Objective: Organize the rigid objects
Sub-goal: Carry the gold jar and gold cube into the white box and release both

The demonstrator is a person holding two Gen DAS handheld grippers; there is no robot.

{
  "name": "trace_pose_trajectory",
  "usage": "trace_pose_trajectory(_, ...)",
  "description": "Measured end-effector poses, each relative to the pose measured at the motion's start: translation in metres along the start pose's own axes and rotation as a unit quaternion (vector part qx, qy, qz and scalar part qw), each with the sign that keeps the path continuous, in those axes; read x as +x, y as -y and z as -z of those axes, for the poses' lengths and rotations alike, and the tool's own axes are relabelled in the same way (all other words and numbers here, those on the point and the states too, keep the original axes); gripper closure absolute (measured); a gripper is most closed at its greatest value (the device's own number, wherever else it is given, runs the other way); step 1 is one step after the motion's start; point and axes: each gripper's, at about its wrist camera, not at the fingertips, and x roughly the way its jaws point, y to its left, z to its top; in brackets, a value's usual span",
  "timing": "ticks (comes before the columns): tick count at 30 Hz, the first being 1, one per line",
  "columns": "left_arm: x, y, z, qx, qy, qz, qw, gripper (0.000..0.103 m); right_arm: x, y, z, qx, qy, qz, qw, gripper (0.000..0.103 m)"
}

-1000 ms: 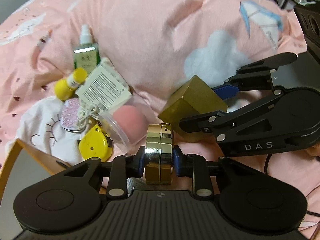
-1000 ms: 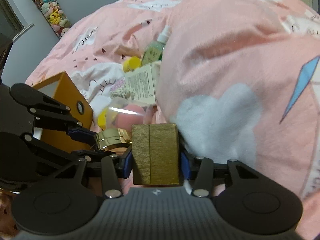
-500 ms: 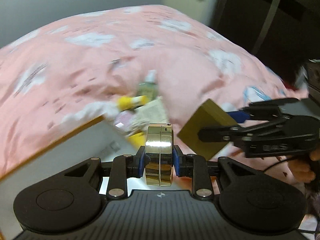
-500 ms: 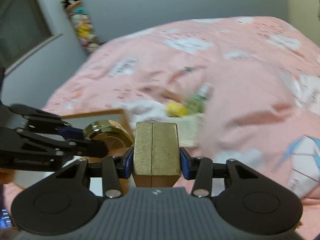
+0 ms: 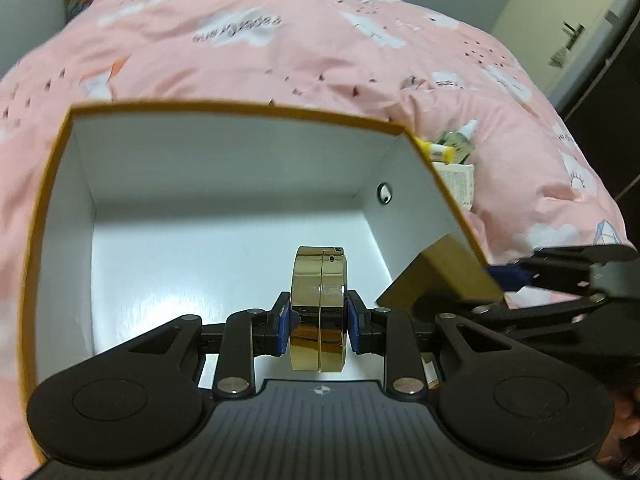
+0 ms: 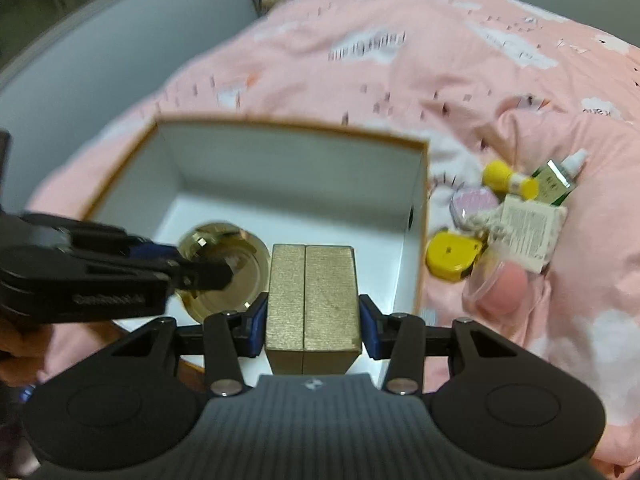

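Observation:
My left gripper (image 5: 319, 322) is shut on a round gold compact (image 5: 319, 300) and holds it on edge over the white inside of an open orange-rimmed box (image 5: 224, 184). My right gripper (image 6: 312, 322) is shut on a gold rectangular box (image 6: 312, 300) and holds it over the same open box (image 6: 280, 160), near its right wall. The gold box (image 5: 444, 276) shows at the open box's right rim in the left wrist view. The compact (image 6: 236, 264) shows beside it in the right wrist view.
The open box sits on a pink quilt (image 6: 480, 60). Right of it lie a yellow tape measure (image 6: 452, 258), a yellow-capped tube (image 6: 510, 178), a green spray bottle (image 6: 558, 178), a white carton (image 6: 528, 230) and a clear case with a pink sponge (image 6: 500, 290).
Both grippers have swung left from the pile of items to over the open box, each still holding its gold item.

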Motion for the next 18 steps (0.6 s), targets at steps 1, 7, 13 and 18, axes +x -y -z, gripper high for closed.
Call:
trace_pose_trajectory(1, 0.003, -0.002, 0.001, -0.006, -0.002, 0.003, 1.0, 0.072, 0.008, -0.003, 0.0, -0.004, -0.011, 0.007, 1.0, 0.058)
trace_pose_trajectory(7, 0.014, -0.003, 0.012, -0.02, -0.012, 0.004, 0.9997, 0.072, 0.044, -0.011, -0.005, -0.024, -0.066, 0.053, 0.996, 0.058)
trace_pose_trajectory(13, 0.018, -0.011, 0.018, -0.042, -0.016, 0.011, 0.9989, 0.072, 0.058, -0.027, -0.003, -0.074, -0.107, 0.099, 0.987, 0.058)
trace_pose_trajectory(18, 0.02, -0.016, 0.02, -0.052, -0.018, 0.018, 0.9983, 0.072, 0.058, -0.026, -0.006, -0.075, -0.13, 0.111, 0.982, 0.053)
